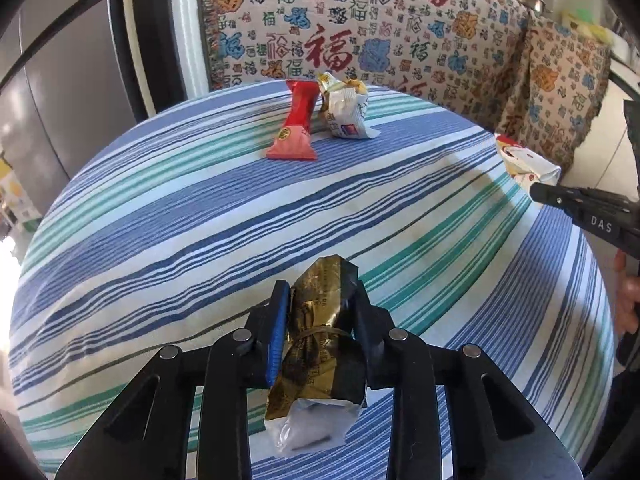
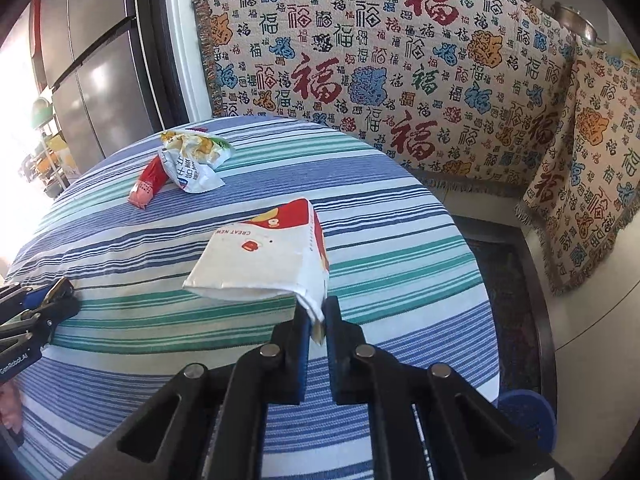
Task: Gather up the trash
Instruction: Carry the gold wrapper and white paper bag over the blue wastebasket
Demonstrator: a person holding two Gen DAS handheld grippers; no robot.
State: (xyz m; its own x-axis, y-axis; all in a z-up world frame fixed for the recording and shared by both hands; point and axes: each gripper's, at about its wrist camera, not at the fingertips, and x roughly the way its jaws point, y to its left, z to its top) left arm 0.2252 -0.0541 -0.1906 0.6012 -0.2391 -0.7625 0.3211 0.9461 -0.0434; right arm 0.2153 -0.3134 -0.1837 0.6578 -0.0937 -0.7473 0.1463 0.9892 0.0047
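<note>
The left gripper [image 1: 320, 296] clamped a crinkled gold-and-black foil wrapper [image 1: 320, 344] at lower centre of its view, the wrapper's long axis running along the fingers, its torn silver end toward the camera. The right gripper [image 2: 318, 316] pinched one corner of a flat white-and-red packet [image 2: 264, 256], which fanned up and left from the closed jaws in mid-frame. Both hung over a round table [image 1: 180, 220] in blue, green and white striped cloth. At upper centre of the left view lay a glossy red wrapper [image 1: 294, 128], long axis pointing away, touching a crumpled white bag [image 1: 346, 112]. A patterned woven throw [image 2: 400, 60] filled the background.
</note>
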